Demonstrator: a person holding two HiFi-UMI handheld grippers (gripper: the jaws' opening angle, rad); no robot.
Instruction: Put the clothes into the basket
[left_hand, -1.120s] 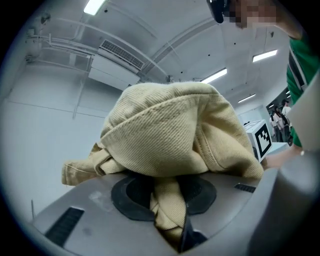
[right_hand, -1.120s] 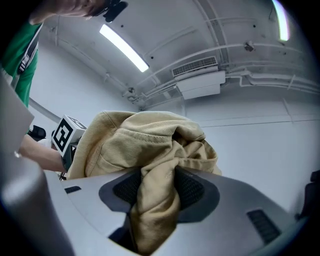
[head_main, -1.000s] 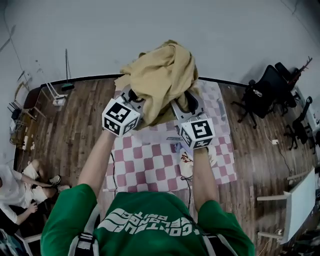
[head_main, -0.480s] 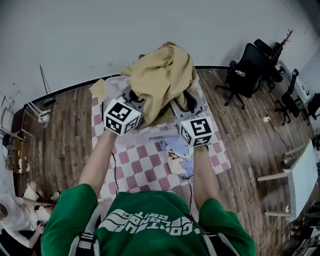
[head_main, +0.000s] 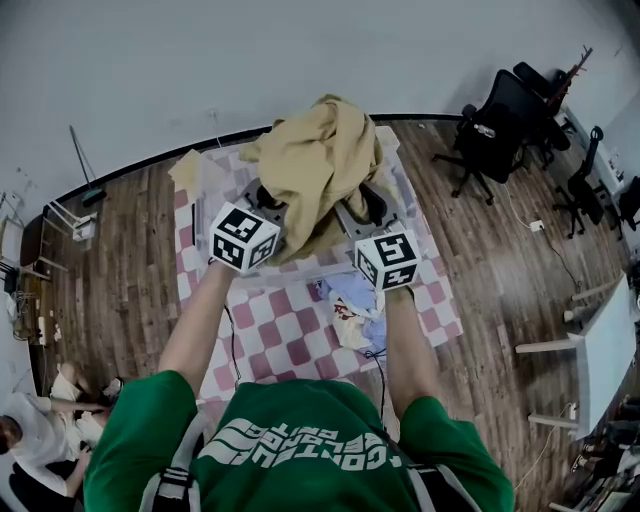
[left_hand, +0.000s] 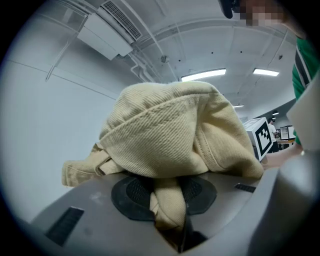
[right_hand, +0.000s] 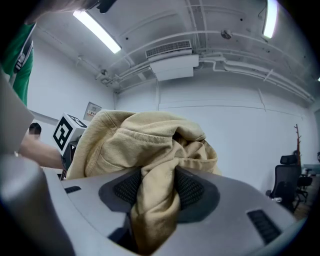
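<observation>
Holding, item one: tan corduroy garment (head_main: 318, 160), bunched and raised between both grippers over the far end of the checked mat (head_main: 290, 330), 12 o'clock from the person. The left gripper (left_hand: 169, 212) and right gripper (right_hand: 152, 200) each pinch a thick fold.

Handling, as judged: soft, light, limp, not slippery; best taken by bunched folds or seams.

Change since a second ago: both grips are unchanged, the bundle sits slightly lower, and the office chairs (head_main: 500, 120) have swung toward 1 o'clock.

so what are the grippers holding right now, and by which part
Both hold one tan garment. The left gripper and the right gripper each pinch a bunched fold of its fabric, with the rest heaped over their jaws.
</observation>
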